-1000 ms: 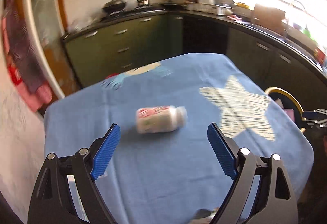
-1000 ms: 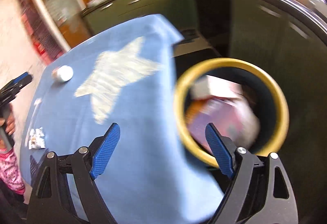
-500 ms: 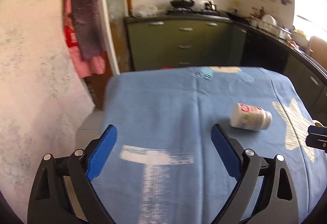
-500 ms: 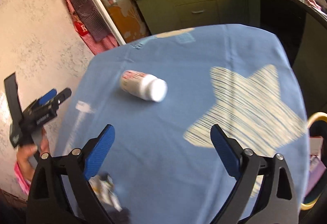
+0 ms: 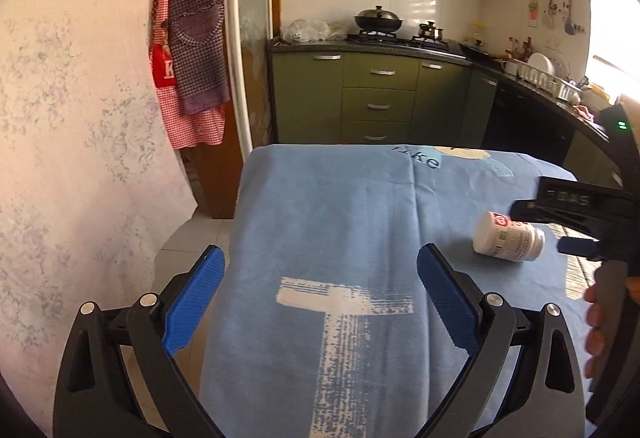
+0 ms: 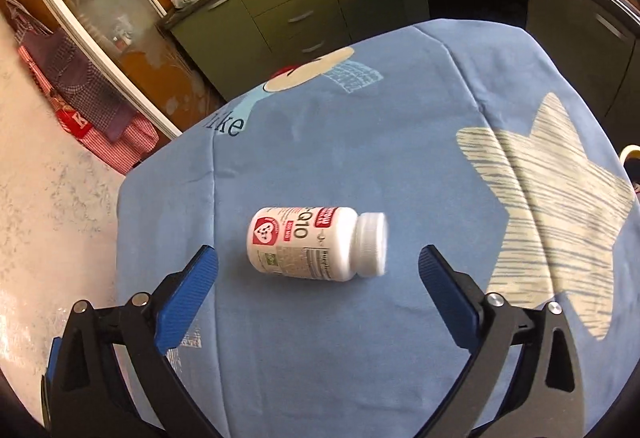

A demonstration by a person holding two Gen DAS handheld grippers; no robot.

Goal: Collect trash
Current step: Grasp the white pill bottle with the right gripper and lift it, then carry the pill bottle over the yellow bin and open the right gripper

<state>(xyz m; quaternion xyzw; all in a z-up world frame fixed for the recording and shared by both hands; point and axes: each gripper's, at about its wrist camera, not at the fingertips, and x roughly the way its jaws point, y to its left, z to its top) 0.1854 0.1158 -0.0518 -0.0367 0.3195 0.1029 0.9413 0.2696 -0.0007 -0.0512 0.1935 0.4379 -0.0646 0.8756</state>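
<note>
The desk, under a blue cloth, is bare around and beyond both sets of fingers; its left edge falls to floor just beside the left gripper. That gripper's fingers are spreading, nothing between them. The right gripper is likewise spreading its fingers, apart from the white bottle, which lies on its side just ahead, between their tips.

Black tool, ribbed blue pads
</note>
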